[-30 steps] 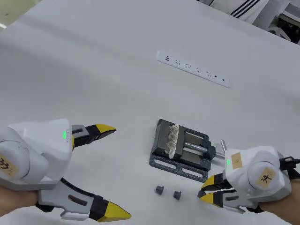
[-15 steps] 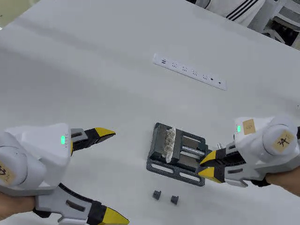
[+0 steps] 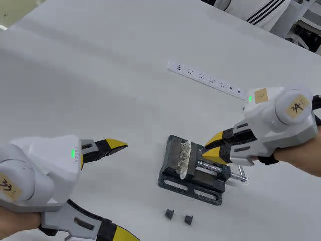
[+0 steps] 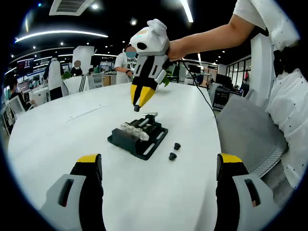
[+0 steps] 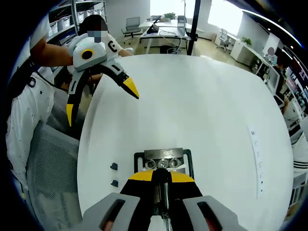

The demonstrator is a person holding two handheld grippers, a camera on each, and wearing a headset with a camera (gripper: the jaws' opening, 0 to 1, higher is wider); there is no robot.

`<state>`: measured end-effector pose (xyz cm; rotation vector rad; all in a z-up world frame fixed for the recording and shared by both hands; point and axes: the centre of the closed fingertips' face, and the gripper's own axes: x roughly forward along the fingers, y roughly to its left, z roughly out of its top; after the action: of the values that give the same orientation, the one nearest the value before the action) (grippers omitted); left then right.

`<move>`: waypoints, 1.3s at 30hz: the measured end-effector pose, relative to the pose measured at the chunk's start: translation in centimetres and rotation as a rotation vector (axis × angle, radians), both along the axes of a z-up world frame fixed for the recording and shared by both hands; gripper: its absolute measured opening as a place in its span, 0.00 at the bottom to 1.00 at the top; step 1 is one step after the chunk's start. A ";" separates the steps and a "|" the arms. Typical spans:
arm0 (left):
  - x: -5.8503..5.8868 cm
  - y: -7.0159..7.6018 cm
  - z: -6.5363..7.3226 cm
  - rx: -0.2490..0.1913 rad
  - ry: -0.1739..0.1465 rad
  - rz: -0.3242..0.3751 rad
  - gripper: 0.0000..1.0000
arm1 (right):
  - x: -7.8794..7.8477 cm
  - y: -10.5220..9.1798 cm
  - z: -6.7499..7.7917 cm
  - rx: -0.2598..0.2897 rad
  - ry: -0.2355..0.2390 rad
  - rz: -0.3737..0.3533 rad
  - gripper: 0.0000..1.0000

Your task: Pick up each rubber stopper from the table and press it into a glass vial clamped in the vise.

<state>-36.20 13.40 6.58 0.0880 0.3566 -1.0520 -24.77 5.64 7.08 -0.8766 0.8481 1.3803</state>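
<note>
Head view: R gripper (image 3: 206, 150) clenched on stopper (image 4: 136, 109) above vise (image 3: 189, 184); L gripper (image 3: 125, 191) wide open.

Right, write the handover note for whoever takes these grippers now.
Left gripper: open, holding nothing, hovering above the table to the left of the vise.
Right gripper: shut on what looks like a rubber stopper, held over the screw side of the vise.
Glass vials: three in a row, clamped in the vise. Their tops look open.
Two loose stoppers lie on the table by the vise base.
Done: one stopper picked up.
Left: press it into a vial, then fetch and press in the other two.
</note>
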 end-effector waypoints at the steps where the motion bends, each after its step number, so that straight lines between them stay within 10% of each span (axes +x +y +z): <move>1: 0.0 0.0 0.0 -0.001 0.000 0.000 0.99 | 0.1 0.2 -0.1 -0.001 -0.001 0.001 0.06; 39: 1.0 0.4 -0.7 -0.029 0.008 0.025 0.99 | 2.0 1.5 -3.8 -0.036 0.035 0.006 0.05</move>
<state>-35.18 13.75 5.92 0.0532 0.3492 -1.0327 -22.80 7.17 3.26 -0.8855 0.8996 1.3929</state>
